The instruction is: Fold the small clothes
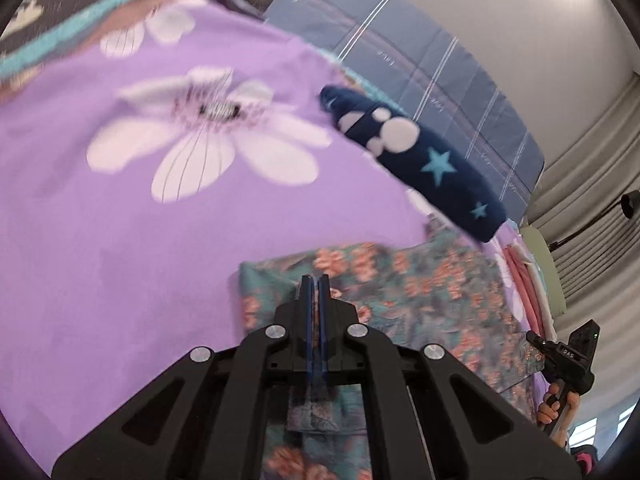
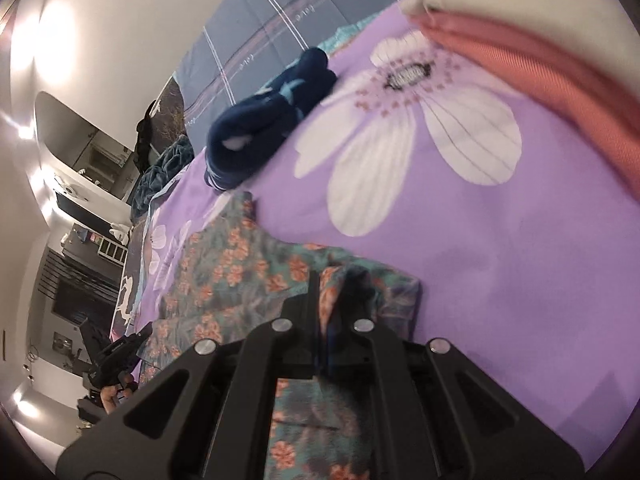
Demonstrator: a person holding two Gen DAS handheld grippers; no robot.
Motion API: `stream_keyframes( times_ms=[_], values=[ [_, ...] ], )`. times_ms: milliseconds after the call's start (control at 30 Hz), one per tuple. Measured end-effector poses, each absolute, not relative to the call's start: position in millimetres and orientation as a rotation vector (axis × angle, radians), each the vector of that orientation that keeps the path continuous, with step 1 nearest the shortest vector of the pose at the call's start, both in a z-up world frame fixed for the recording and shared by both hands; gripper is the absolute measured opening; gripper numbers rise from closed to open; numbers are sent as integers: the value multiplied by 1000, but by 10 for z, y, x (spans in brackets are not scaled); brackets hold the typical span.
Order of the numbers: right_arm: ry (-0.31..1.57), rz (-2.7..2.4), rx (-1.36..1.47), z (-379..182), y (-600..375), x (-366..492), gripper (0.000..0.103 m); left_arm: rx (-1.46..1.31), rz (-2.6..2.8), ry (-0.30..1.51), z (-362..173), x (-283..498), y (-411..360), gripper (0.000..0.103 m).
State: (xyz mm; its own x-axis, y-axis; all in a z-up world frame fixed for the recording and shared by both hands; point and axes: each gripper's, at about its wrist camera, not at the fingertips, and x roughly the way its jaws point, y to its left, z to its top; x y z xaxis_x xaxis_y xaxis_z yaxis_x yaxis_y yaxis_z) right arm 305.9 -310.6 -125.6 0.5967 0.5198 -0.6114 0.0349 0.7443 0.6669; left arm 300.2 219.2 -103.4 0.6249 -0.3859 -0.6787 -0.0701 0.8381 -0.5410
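We have the floral garment [image 1: 400,292] lying on the purple flowered bedspread [image 1: 100,240], near us, with both near corners pinched: the left gripper [image 1: 316,280] and right gripper [image 2: 328,280] are each clenched on its fabric. To fold well, we should carry both corners together, level and taut, and lay the edge square, short of the navy starred garment [image 1: 420,156] farther off.

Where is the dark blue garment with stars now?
The dark blue garment lies on the purple bedsheet, beyond the floral cloth, at the sheet's far edge beside the grey plaid quilt.
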Motion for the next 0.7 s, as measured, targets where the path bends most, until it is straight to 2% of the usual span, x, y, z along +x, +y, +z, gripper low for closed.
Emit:
stream_keyframes(
  times_ms=[100, 200, 300, 433, 467, 500, 533, 633, 700],
  values=[
    [898, 312, 676, -1247, -3095, 3038, 4, -608, -217, 860, -1096, 2976, 2243, 2],
    [898, 305, 611, -1124, -3047, 2953, 10, -607, -225, 855, -1055, 2944, 2243, 3],
    [897, 308, 544, -1002, -3006, 2815, 20, -597, -240, 858, -966, 2856, 2251, 3],
    [904, 316, 508, -959, -2994, 2628, 20, -545, -278, 874, -838, 2656, 2212, 4],
    [909, 315, 500, -960, -2990, 2583, 19, -521, -281, 882, -813, 2600, 2197, 4],
    [911, 312, 491, -959, -2986, 2549, 10, -504, -285, 888, -801, 2562, 2183, 4],
    [912, 307, 482, -953, -2980, 2529, 7, -492, -288, 892, -794, 2524, 2179, 4],
    [880, 309, 483, -885, -2980, 2472, 6, -456, -300, 890, -745, 2448, 2147, 4],
    [853, 333, 508, -811, -2987, 2480, 6, -456, -329, 879, -703, 2438, 2115, 0]
  ],
)
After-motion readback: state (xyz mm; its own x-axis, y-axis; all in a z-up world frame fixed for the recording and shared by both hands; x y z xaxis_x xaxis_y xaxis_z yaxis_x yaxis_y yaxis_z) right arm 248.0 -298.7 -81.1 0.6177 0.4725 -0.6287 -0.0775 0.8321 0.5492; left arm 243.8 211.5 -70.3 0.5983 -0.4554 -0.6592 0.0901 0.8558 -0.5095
